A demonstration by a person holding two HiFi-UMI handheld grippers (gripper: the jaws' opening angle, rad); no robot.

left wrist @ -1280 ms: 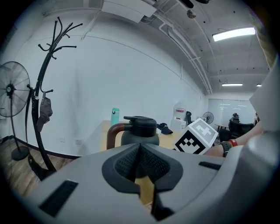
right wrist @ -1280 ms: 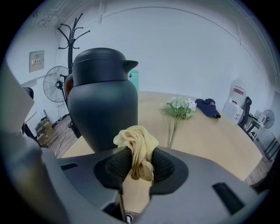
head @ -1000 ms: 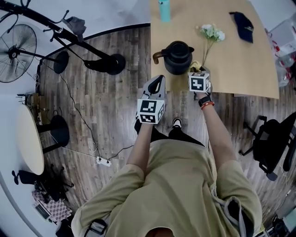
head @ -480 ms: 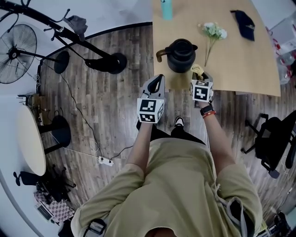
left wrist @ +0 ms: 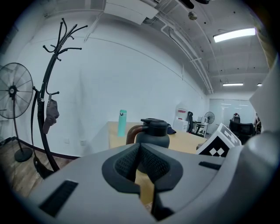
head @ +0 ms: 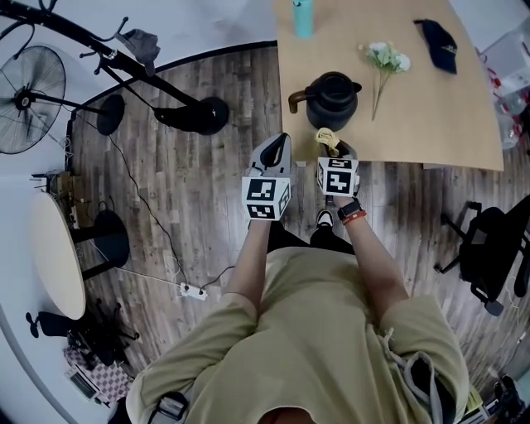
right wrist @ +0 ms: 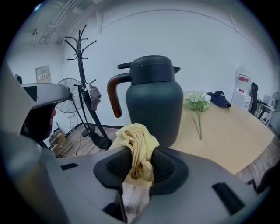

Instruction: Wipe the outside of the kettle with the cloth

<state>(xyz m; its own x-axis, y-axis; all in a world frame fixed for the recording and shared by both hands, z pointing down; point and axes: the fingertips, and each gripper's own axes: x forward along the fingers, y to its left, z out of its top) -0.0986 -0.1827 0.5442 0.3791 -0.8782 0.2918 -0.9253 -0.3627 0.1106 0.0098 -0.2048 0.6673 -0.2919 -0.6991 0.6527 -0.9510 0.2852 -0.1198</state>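
Note:
The dark kettle (head: 334, 101) with a brown handle (head: 295, 99) stands near the front edge of the wooden table (head: 431, 116). My right gripper (head: 331, 151) is shut on a yellow cloth (head: 326, 138) and is held just in front of the kettle, a little short of touching it. In the right gripper view the bunched cloth (right wrist: 138, 146) sticks up between the pads, with the kettle (right wrist: 154, 100) close behind. My left gripper (head: 281, 143) is shut and holds nothing, off the table's left front corner. In the left gripper view the kettle (left wrist: 152, 133) stands beyond its jaws.
On the table are a teal bottle (head: 303, 16), a sprig of white flowers (head: 385, 58) right of the kettle, and a dark cap (head: 437, 45). A coat stand (head: 124, 62) and a fan (head: 29, 95) stand at left, an office chair (head: 489, 257) at right.
My right gripper has carried the cloth leftward, from the kettle's right front to directly in front of it. The left gripper has hardly moved.

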